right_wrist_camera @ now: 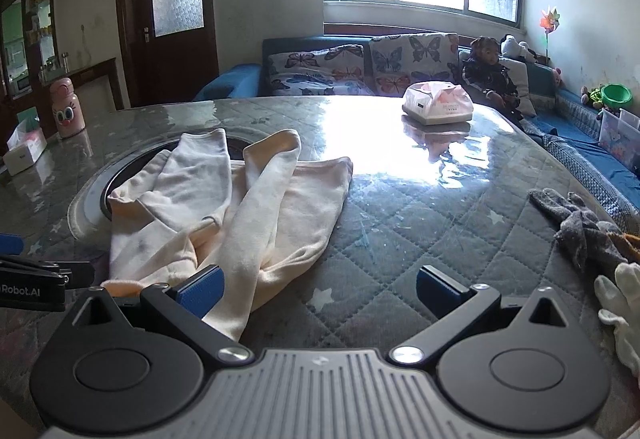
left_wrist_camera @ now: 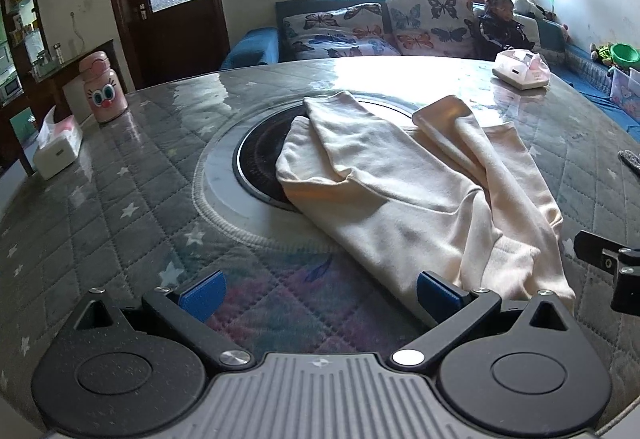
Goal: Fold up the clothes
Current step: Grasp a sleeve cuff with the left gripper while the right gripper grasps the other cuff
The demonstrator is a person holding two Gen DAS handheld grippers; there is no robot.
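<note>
Two hand-held grippers — left (left_wrist_camera: 320,293), right (right_wrist_camera: 320,289) — both spread over cream garment (left_wrist_camera: 420,195); "Robot.AI" legible.

Cream garment (left_wrist_camera: 420,191) on grey star-quilted tablecloth (left_wrist_camera: 120,199); butterfly-print cushions (left_wrist_camera: 340,31); pink bottle (left_wrist_camera: 102,87).

Left gripper (left_wrist_camera: 320,293) low over the worktop's near edge, blue-padded fingers (left_wrist_camera: 204,295) spread wide, right gripper (right_wrist_camera: 320,289) alongside it, level, fingers likewise parted, both empty
</note>
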